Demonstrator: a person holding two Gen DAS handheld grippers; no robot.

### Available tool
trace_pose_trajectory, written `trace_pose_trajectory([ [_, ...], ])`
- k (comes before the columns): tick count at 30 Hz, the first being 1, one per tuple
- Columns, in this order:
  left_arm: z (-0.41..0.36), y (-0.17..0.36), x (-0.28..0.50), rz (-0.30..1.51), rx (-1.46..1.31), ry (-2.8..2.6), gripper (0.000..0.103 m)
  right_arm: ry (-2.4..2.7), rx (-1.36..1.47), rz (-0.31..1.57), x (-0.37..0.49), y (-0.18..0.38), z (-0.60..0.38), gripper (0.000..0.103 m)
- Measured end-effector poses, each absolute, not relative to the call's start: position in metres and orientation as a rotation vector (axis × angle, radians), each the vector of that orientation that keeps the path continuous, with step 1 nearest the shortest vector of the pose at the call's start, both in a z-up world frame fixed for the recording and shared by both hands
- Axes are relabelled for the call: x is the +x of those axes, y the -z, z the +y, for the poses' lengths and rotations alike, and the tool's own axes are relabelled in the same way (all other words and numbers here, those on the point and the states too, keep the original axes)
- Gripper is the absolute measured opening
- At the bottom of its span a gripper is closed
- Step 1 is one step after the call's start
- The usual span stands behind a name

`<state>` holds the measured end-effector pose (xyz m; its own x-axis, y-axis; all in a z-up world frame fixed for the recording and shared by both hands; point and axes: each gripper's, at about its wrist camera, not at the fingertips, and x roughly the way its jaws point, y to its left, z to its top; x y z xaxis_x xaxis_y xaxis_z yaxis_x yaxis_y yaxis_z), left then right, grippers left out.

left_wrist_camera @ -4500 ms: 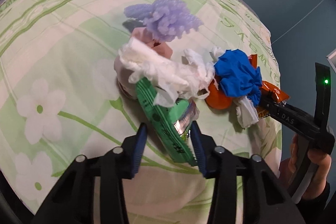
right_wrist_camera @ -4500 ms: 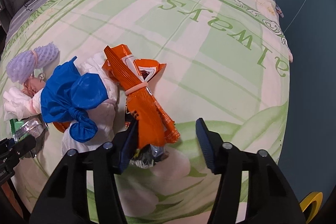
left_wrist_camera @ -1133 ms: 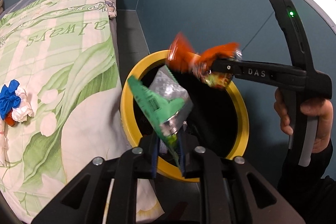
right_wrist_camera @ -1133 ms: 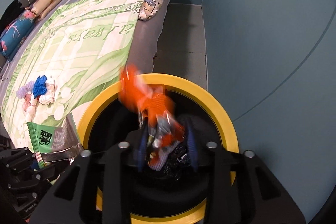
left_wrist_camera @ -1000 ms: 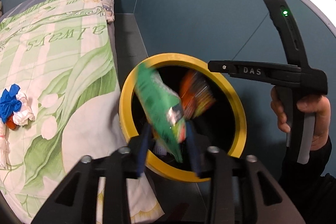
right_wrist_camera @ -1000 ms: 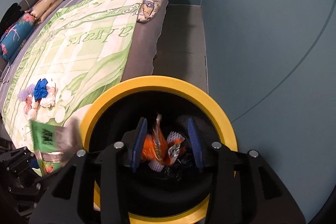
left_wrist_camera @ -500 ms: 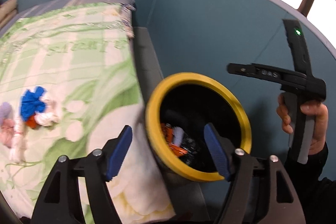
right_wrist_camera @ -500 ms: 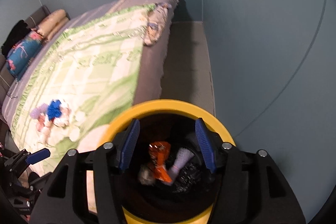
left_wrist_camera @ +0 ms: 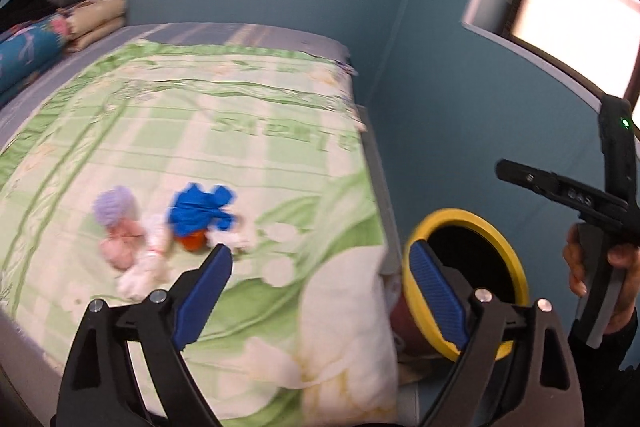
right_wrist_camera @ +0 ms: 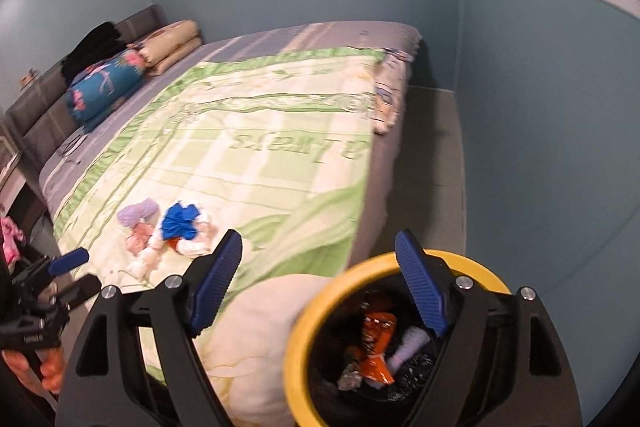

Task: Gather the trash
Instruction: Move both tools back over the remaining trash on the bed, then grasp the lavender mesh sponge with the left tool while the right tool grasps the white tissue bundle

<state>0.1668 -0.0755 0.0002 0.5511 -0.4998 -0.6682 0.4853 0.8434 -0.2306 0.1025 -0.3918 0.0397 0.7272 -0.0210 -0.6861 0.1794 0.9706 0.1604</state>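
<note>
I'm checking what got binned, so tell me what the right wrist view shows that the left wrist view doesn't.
Only the right wrist view looks down into the bin, showing the orange wrapper lying inside among other scraps.

Only the left wrist view shows the right gripper from the side, above the bin, jaws having just opened, nothing held.

Both show the yellow-rimmed bin beside the bed, the blue glove and purple foam net waiting on the green quilt.
</note>
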Motion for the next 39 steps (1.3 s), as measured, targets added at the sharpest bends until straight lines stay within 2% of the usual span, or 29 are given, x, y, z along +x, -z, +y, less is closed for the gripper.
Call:
trace_pose_trajectory([
  [7, -0.013, -0.008, 0.184, 0.775, -0.091, 0.438, 0.089, 0.0, 0.189, 0.744, 0.129, -0.044, -0.345, 0.081],
  [20, 0.068, 0.012, 0.225, 0.807, -0.179, 0.257, 0.091, -0.15, 0.177, 0.796, 0.194, -0.013, -0.277, 0.081],
  [39, 0.111, 0.1, 0.317, 0.967, -0.23, 0.137, 0.091, -0.192, 0.08, 1.007, 0.288, 0.096, -0.212, 0.08],
])
